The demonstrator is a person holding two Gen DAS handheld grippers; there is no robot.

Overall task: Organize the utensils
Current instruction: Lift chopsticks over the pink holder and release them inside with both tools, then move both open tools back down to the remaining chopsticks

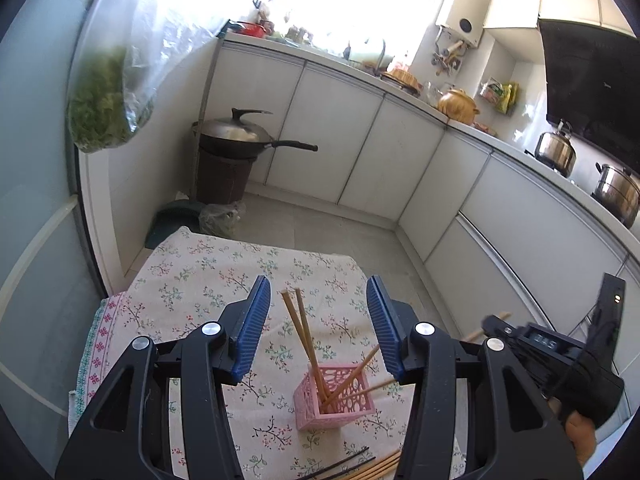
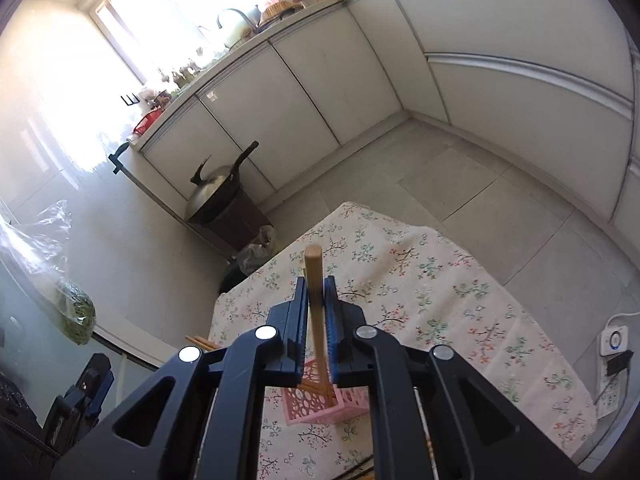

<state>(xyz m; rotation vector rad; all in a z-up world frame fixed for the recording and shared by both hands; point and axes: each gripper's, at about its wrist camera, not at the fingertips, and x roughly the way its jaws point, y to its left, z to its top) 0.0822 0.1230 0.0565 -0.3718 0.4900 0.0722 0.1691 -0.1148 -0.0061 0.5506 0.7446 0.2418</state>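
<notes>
Gripping one wooden chopstick (image 2: 313,280) above the pink holder (image 2: 316,400), right gripper (image 2: 316,312) clamped mid-shaft.
Light, stiff, smooth wood, likely to swivel; best pinched near the middle; left gripper (image 1: 318,320) hangs spread wide and empty over the holder; loose chopsticks (image 1: 376,466) lie on the floral cloth (image 1: 200,280).

Left wrist view looked forward and down over the desk (image 1: 208,264), close above the pink holder (image 1: 334,396). Right wrist view faced likewise, tilted, near. Both shared holder (image 2: 320,400), wok (image 1: 236,136) (image 2: 218,192) toward 11 o'clock.
</notes>
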